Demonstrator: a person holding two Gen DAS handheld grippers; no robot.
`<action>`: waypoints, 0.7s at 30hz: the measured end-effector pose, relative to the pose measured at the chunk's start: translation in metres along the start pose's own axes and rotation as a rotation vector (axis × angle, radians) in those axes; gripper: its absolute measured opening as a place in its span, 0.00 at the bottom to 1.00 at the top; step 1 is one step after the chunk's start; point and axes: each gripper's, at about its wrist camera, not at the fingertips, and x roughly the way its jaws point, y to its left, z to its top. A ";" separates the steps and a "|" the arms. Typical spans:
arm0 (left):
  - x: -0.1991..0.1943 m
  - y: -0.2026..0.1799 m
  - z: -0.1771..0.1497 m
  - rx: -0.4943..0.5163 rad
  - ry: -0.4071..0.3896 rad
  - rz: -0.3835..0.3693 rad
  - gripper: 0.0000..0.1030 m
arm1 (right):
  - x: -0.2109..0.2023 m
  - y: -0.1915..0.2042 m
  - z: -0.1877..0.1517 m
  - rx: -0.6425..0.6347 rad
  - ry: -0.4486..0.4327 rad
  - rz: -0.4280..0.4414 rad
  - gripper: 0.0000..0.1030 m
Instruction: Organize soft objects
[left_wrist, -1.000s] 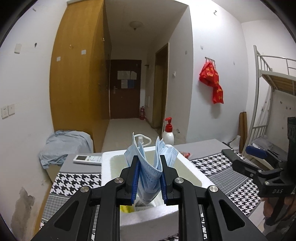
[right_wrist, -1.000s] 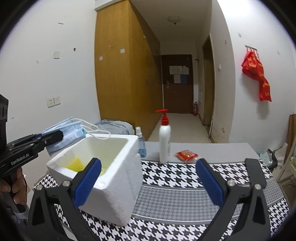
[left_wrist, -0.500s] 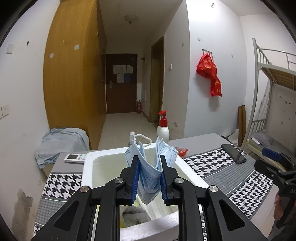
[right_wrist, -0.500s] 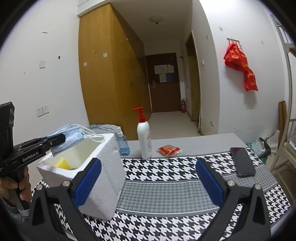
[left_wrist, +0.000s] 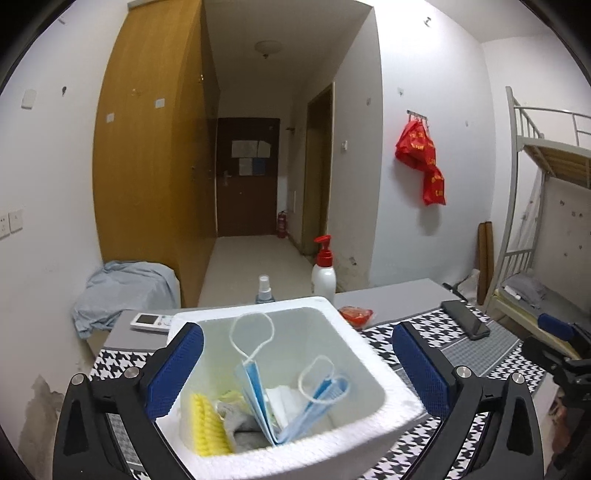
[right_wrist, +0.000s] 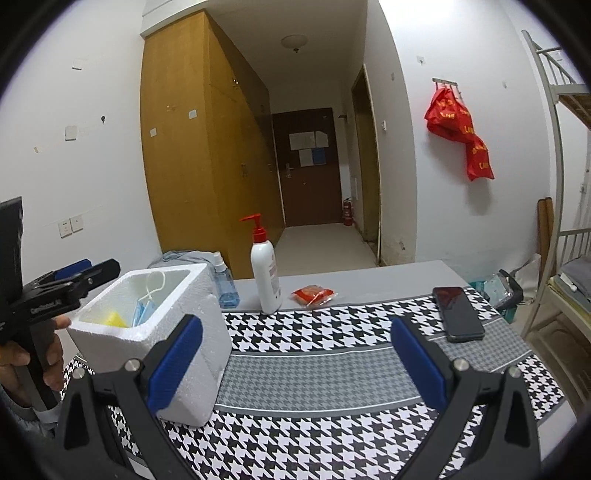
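Since a second before, the blue face masks (left_wrist: 295, 402) had left the left gripper (left_wrist: 295, 363), whose jaws were opening with nothing between them, and lay inside the white foam box (left_wrist: 373, 369), ear loops sticking up. The box stood near the table's (right_wrist: 332, 369) left edge and also held a yellow sponge (left_wrist: 207, 424) and what looked like a grey cloth (left_wrist: 236, 421). The right gripper (right_wrist: 295, 363) hung spread wide and empty over the houndstooth cloth, beside the box. A pump bottle (right_wrist: 264, 273), spray bottle (right_wrist: 223, 284) and red packet (right_wrist: 314, 295) stood along the far edge, a phone (right_wrist: 458, 314) toward the right edge
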 end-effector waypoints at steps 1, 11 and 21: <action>-0.005 -0.001 0.000 0.000 -0.007 -0.002 0.99 | -0.002 0.001 0.000 0.000 -0.001 -0.003 1.00; -0.033 -0.004 0.000 -0.015 -0.032 -0.027 0.99 | -0.025 0.011 -0.002 -0.020 -0.015 -0.016 1.00; -0.058 -0.015 -0.002 -0.007 -0.048 -0.025 0.99 | -0.050 0.014 0.000 -0.006 -0.043 -0.003 1.00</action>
